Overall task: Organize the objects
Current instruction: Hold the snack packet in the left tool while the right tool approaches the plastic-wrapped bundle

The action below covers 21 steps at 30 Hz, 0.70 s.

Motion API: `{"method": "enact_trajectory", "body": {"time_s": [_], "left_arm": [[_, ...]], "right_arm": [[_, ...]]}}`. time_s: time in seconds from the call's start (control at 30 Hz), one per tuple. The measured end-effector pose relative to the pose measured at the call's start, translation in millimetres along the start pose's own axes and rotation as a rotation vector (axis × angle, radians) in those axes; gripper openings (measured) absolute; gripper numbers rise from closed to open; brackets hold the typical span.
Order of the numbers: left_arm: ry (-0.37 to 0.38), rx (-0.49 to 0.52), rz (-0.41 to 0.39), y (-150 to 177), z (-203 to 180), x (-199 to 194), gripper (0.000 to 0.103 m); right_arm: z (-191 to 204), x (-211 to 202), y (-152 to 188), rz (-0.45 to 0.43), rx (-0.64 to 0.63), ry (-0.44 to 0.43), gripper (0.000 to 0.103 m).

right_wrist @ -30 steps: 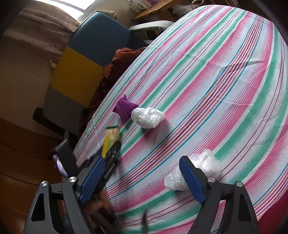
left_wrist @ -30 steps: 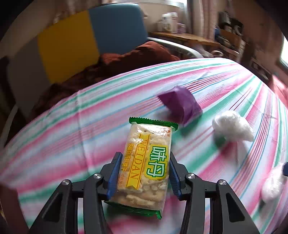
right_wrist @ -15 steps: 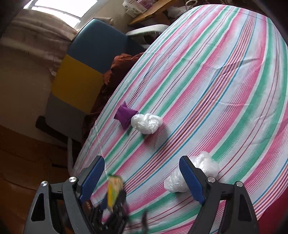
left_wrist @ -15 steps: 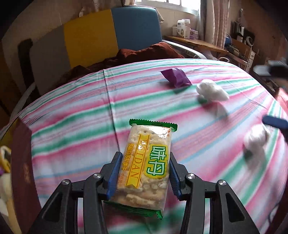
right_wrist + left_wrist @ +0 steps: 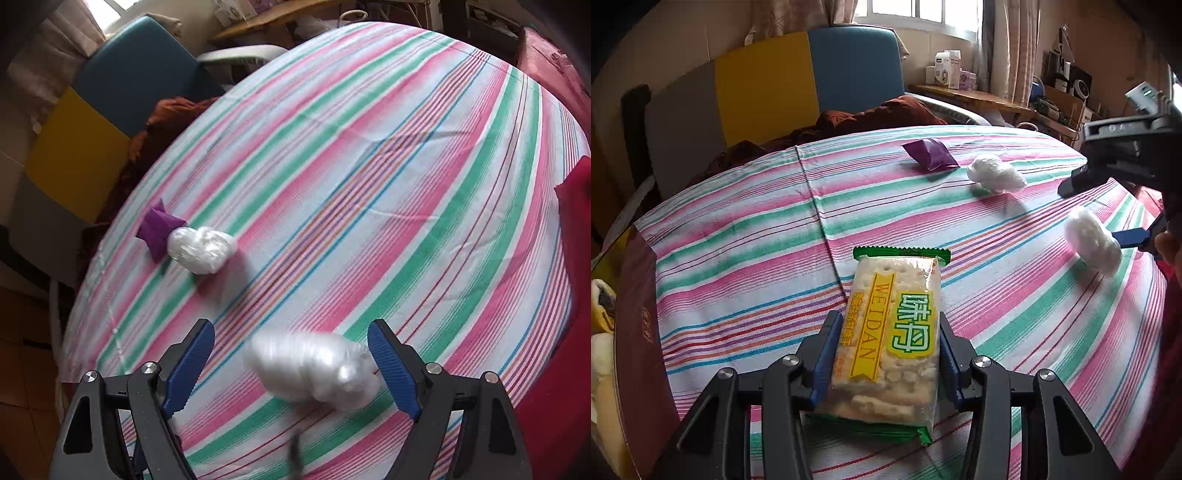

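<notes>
Left hand-held gripper (image 5: 886, 354): clenched on cracker packet (image 5: 892, 332). Right hand-held gripper (image 5: 291, 363): released, straddling near white wad (image 5: 314, 369). Ahead on striped cloth (image 5: 369, 166): second white wad (image 5: 201, 249), purple packet (image 5: 157, 227). Judged barely half sorted.

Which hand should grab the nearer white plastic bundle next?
Right. The right gripper is open, and the nearer white plastic bundle already sits between its fingers. The left gripper is shut on the cracker packet and sits farther from the bundle.
</notes>
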<state>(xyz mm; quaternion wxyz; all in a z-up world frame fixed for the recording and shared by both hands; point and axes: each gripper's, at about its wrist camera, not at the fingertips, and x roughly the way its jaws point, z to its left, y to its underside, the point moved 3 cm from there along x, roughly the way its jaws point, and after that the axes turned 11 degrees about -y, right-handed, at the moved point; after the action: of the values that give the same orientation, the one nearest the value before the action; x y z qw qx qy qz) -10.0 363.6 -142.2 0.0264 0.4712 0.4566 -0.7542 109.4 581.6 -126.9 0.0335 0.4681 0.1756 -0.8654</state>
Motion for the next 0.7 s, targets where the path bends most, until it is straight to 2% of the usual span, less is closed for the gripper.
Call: {"method": "enact_trajectory", "body": {"time_s": [0.6,0.7], "left_arm": [[0.02,-0.014,-0.006,3,4,-2,0.049],[0.02,-0.015,-0.007,3,4,-3,0.049]], "right_arm": [[6,20,-1,0.041,-0.086,0.09,0.086],[7,25,0,0.057,-0.107,0.125,0.081]]}}
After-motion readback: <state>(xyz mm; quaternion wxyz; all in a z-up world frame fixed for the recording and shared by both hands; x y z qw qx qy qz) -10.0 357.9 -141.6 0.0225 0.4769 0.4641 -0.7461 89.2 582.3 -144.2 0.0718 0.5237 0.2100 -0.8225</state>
